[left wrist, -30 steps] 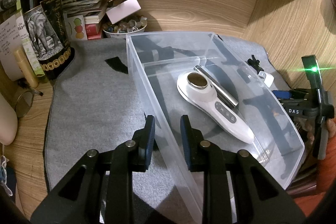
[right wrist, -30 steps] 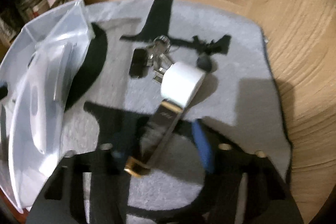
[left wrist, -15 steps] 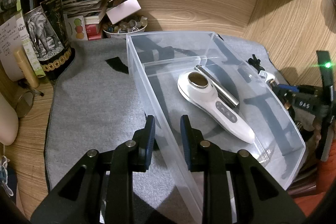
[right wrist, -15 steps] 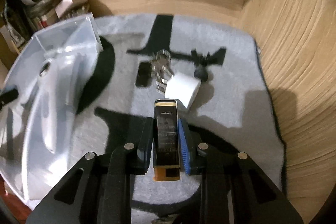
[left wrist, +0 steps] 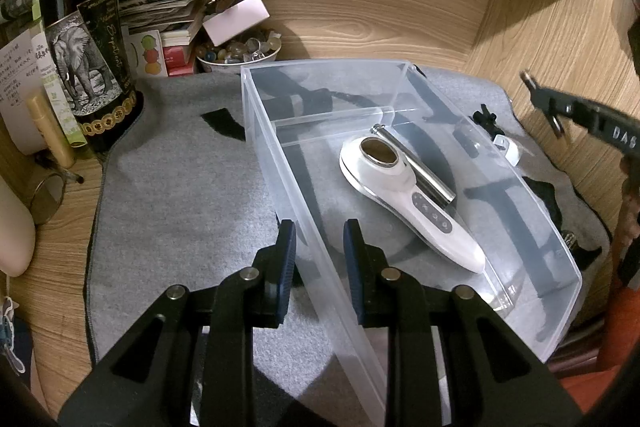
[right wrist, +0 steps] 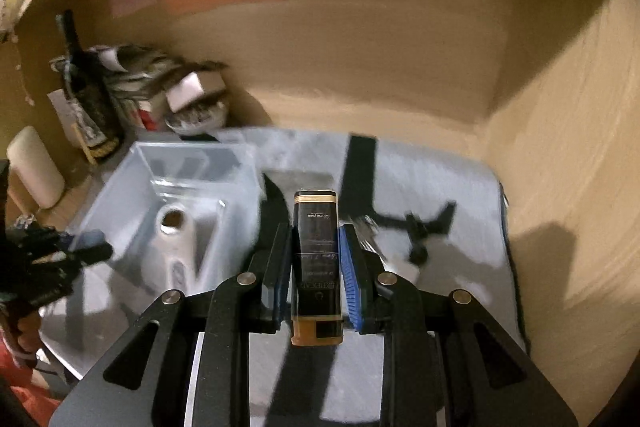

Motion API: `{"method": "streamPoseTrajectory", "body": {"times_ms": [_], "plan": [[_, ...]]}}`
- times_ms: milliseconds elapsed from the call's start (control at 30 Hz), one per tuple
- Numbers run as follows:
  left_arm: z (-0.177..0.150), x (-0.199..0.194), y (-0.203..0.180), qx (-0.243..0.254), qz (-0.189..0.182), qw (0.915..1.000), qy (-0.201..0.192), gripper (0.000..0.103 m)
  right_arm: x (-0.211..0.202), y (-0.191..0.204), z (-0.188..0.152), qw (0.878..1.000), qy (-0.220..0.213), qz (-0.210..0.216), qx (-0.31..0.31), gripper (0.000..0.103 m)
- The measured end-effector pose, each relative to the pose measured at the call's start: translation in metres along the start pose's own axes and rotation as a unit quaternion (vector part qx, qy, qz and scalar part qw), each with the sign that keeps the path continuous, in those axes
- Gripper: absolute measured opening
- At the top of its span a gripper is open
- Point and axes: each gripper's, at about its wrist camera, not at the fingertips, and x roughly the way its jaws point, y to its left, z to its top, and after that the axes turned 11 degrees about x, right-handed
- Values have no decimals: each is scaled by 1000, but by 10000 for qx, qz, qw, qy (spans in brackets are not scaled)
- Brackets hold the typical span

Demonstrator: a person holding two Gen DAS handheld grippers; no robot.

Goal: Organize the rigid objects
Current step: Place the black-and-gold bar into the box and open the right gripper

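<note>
My right gripper (right wrist: pixel 314 239) is shut on a black and gold rectangular bottle (right wrist: pixel 316 259) and holds it in the air above the grey mat (right wrist: pixel 440 195). A clear plastic bin (left wrist: pixel 280 147) stands on the mat; it holds a white handheld device (left wrist: pixel 404 195) and a metal tube (left wrist: pixel 416 163). My left gripper (left wrist: pixel 319 239) straddles the bin's near wall with a gap between pad and wall. The bin also shows in the right wrist view (right wrist: pixel 192 163), to the left of the bottle. The right gripper appears at the right edge of the left wrist view (left wrist: pixel 592 123).
A dark wine bottle (left wrist: pixel 88 39), papers and a bowl of stones (left wrist: pixel 240 53) crowd the back left corner. Small dark clips (left wrist: pixel 486 119) and a white roll (left wrist: pixel 510 151) lie on the mat right of the bin. Wooden walls close the back and right.
My right gripper closed on the black and gold bottle, lifted it off the mat and swung up toward the bin. The left gripper has not moved.
</note>
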Motion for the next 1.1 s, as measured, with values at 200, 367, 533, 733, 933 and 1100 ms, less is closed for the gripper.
{"method": "streamPoseTrajectory", "body": {"times_ms": [200, 367, 533, 733, 933, 1100], "plan": [[0, 0, 0, 4, 0, 10000, 5, 25, 1, 28, 8, 9989, -120, 301, -333, 22], [0, 0, -1, -2, -1, 10000, -3, 25, 11, 48, 6, 9971, 1, 510, -556, 22], [0, 0, 0, 5, 5, 10000, 3, 25, 25, 64, 3, 9947, 223, 676, -737, 22], [0, 0, 0, 4, 2, 10000, 2, 25, 52, 75, -6, 9908, 718, 697, -906, 22], [0, 0, -1, 6, 4, 10000, 3, 25, 68, 77, -9, 9887, 1001, 626, -929, 21], [0, 0, 0, 6, 0, 10000, 3, 25, 69, 76, -10, 9878, 1089, 665, -891, 29]]}}
